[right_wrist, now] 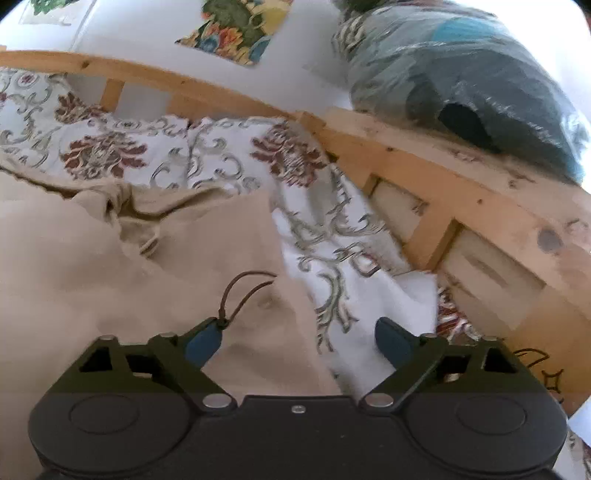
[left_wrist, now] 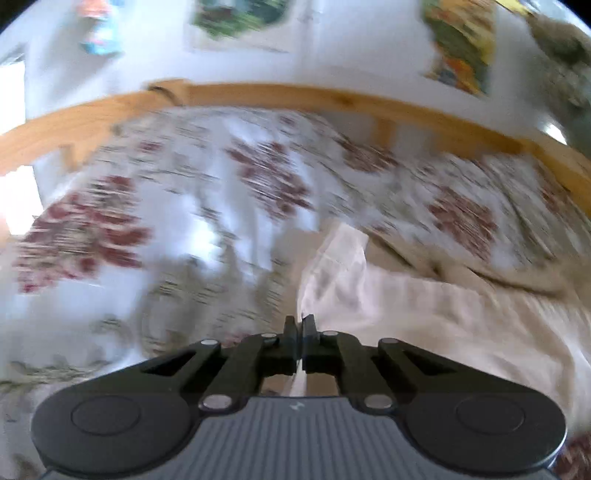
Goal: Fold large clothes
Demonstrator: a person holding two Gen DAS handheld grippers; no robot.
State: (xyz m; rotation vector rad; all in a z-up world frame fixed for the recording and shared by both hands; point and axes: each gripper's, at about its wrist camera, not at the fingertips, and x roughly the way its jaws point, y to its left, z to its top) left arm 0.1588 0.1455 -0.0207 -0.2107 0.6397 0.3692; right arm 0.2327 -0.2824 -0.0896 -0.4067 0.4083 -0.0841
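Note:
A large beige garment [right_wrist: 110, 266] lies on a bed with a floral cover [right_wrist: 207, 155]. In the left wrist view my left gripper [left_wrist: 300, 325] is shut on the garment's pale edge [left_wrist: 388, 295], which runs up and to the right from the jaws. The view is blurred by motion. In the right wrist view my right gripper [right_wrist: 299, 339] is open and empty above the garment's right edge, where a thin dark cord loop [right_wrist: 243, 288] lies by the left finger.
A wooden bed frame [right_wrist: 424, 162] runs along the far and right sides. A plastic-wrapped bundle [right_wrist: 461, 74] sits on the frame's right corner. Pictures [right_wrist: 236, 29] hang on the white wall.

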